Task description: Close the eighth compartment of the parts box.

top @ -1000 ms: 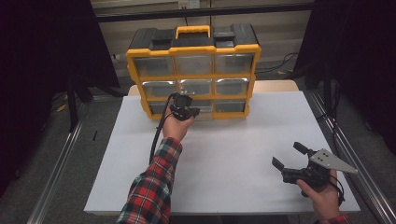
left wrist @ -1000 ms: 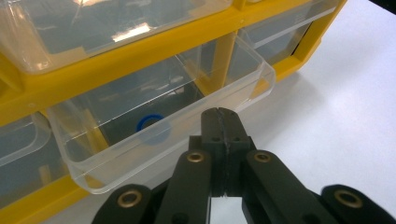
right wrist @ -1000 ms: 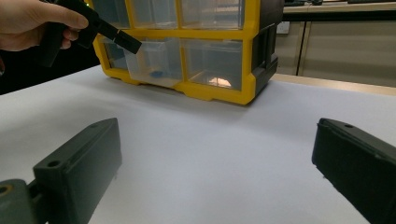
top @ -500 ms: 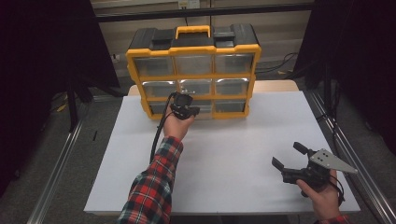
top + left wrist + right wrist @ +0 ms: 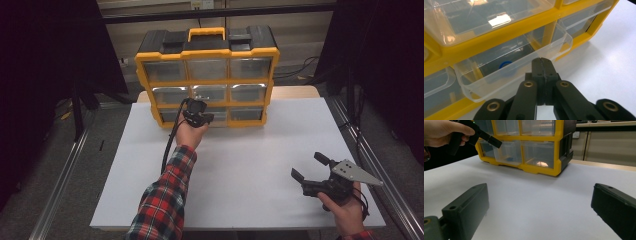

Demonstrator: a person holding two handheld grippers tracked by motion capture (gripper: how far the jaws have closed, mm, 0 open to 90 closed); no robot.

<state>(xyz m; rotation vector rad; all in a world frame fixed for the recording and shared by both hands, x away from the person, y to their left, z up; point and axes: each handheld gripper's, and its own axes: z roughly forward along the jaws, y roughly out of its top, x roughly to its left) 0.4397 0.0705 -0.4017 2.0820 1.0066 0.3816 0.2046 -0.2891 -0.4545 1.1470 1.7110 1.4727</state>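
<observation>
Bottom-middle drawer [image 5: 511,72] of the yellow organiser [image 5: 207,82] stands partly drawn out at the rear of the white surface [image 5: 250,165]. The left tool [image 5: 541,65] is clenched, its jaws pressed together at the drawer's clear front lip; whether the lip is pinched between them cannot be told.

Judgement: move the drawer straight along its slide, level, with no sideways twist, and the organiser should not shift.

The right tool [image 5: 314,172] rests released, well apart near the front edge.

The left gripper view reveals a blue item [image 5: 505,64] inside the drawer. The right gripper view confirms the drawer [image 5: 507,152] projecting from the organiser's face.
</observation>
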